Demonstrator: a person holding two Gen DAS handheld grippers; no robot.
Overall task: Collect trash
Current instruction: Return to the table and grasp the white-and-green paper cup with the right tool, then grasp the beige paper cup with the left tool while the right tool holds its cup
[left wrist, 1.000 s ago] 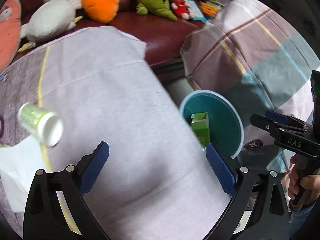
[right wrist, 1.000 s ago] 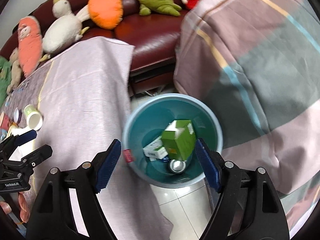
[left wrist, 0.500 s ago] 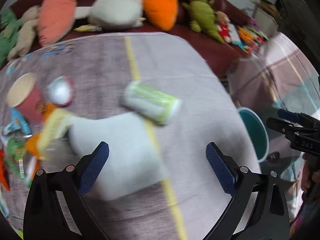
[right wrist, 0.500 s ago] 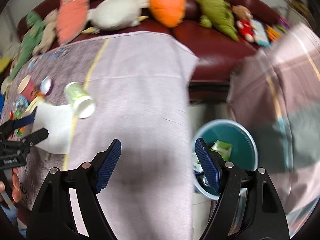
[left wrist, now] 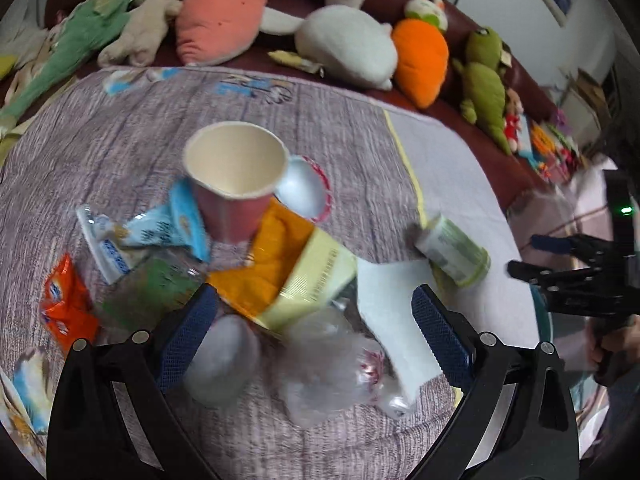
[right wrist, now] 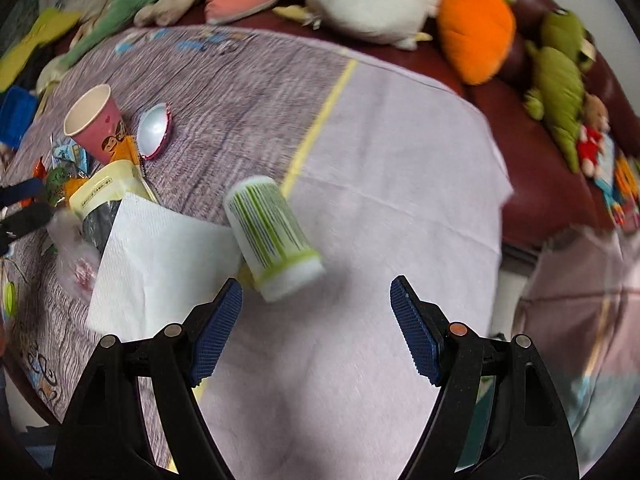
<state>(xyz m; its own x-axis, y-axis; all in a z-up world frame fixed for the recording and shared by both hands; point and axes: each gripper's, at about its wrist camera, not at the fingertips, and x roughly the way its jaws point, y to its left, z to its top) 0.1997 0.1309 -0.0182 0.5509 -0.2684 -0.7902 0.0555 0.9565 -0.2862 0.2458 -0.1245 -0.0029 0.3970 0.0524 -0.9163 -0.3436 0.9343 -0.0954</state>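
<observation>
Both grippers hang over the cloth-covered table (right wrist: 380,184) with fingers spread wide and nothing between them. The left gripper (left wrist: 314,326) is above the main heap: a pink paper cup (left wrist: 234,184) standing upright, a yellow pouch (left wrist: 316,276), crinkled orange foil (left wrist: 272,264), a clear plastic bag (left wrist: 324,364) and a flat white napkin (left wrist: 396,312). The right gripper (right wrist: 316,320) is near a green-striped cup (right wrist: 272,236) lying on its side, partly on the napkin.

Risks, as judged: the round, smooth cup may roll away from closing fingers; the limp bag and thin napkin offer little to pinch, and a grab into the overlapping heap may drag neighbours or tip the upright cup.
</observation>
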